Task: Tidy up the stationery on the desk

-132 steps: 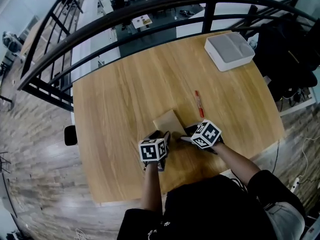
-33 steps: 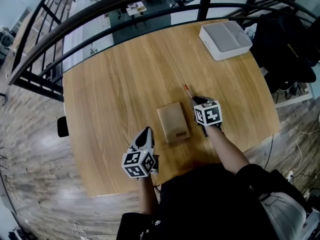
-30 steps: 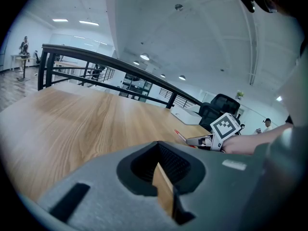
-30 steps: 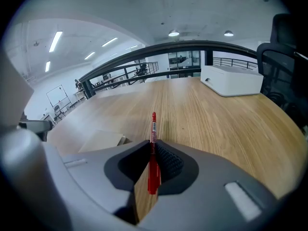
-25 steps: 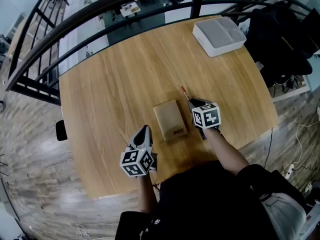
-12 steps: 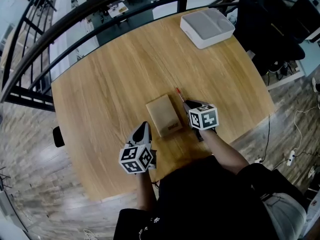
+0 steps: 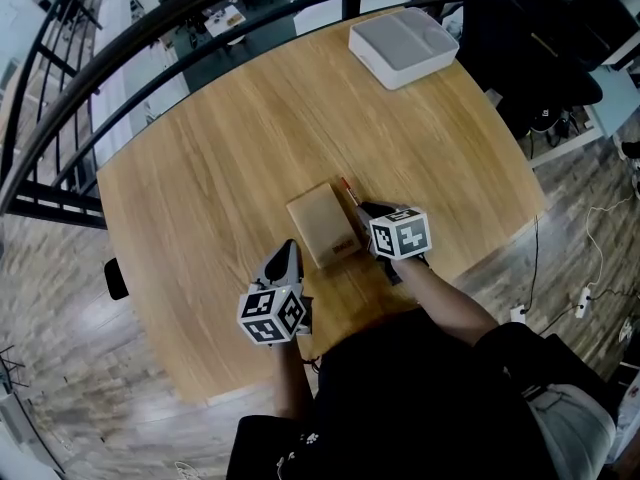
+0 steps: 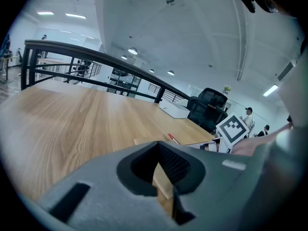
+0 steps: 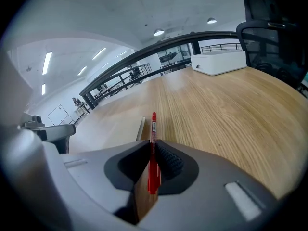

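A red pen (image 9: 153, 129) is clamped between the jaws of my right gripper (image 9: 153, 163), its tip pointing away over the desk. In the head view the right gripper (image 7: 364, 209) holds the pen (image 7: 347, 187) right beside the right edge of a brown notebook (image 7: 320, 226) lying flat on the wooden desk (image 7: 220, 158). My left gripper (image 7: 289, 252) hovers just left of the notebook near the front edge, shut with nothing in it. The left gripper view shows its closed jaws (image 8: 161, 177), with the notebook (image 8: 147, 141) and the pen (image 8: 173, 138) beyond them.
A white tray-like box (image 7: 403, 46) stands at the desk's far right corner. A black railing (image 7: 180, 13) runs behind the desk. Black office chairs (image 7: 545, 53) stand to the right.
My right gripper has carried the red pen to the left, up against the notebook's right edge. The left gripper has stayed near the front edge.
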